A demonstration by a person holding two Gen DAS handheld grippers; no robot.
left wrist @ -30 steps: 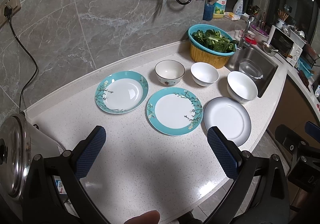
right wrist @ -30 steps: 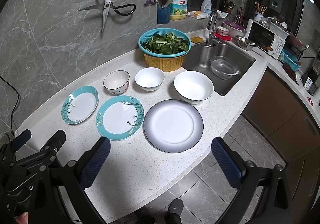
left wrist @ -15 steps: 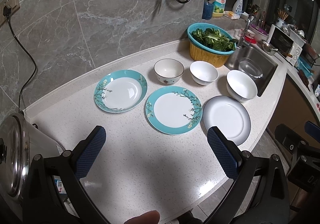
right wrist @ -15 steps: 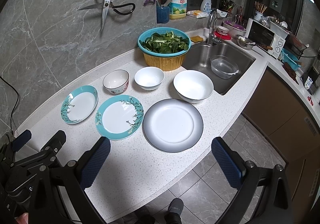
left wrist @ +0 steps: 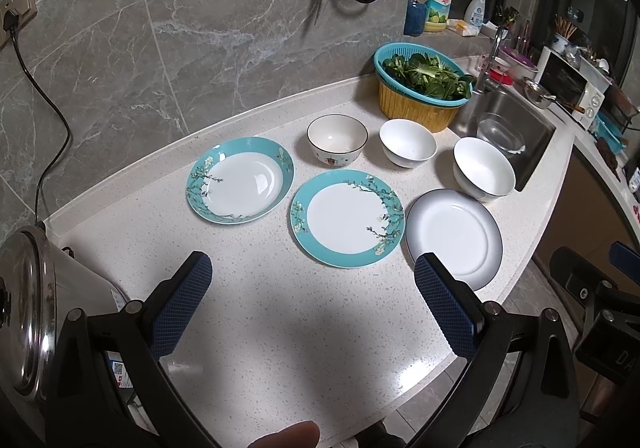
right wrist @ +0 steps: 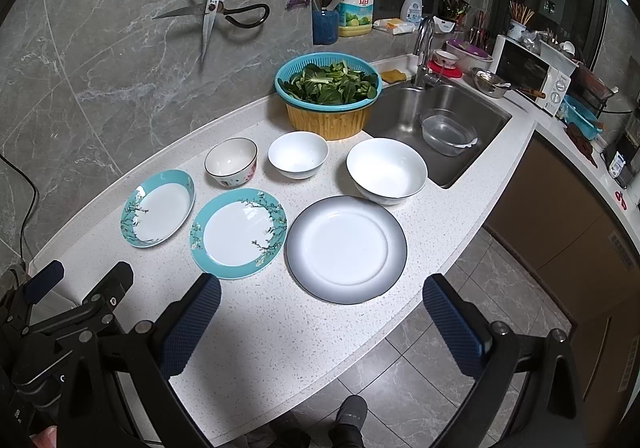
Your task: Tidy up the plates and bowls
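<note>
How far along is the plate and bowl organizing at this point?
Nothing looks done: three plates, two teal-rimmed plates and the grey-rimmed plate, lie singly on the counter, and three bowls sit apart behind them. Nothing is in hand: the left gripper and right gripper are open and empty. All stacking remains.

Glossy glazed plates (right wrist: 346, 248) and bowls (right wrist: 386, 170) on a speckled, smooth stone-look counter (right wrist: 280, 328) — veined grey wall tiles (left wrist: 160, 48), brushed metal sink (right wrist: 404, 116), shiny steel pot lid (left wrist: 24, 312).
</note>
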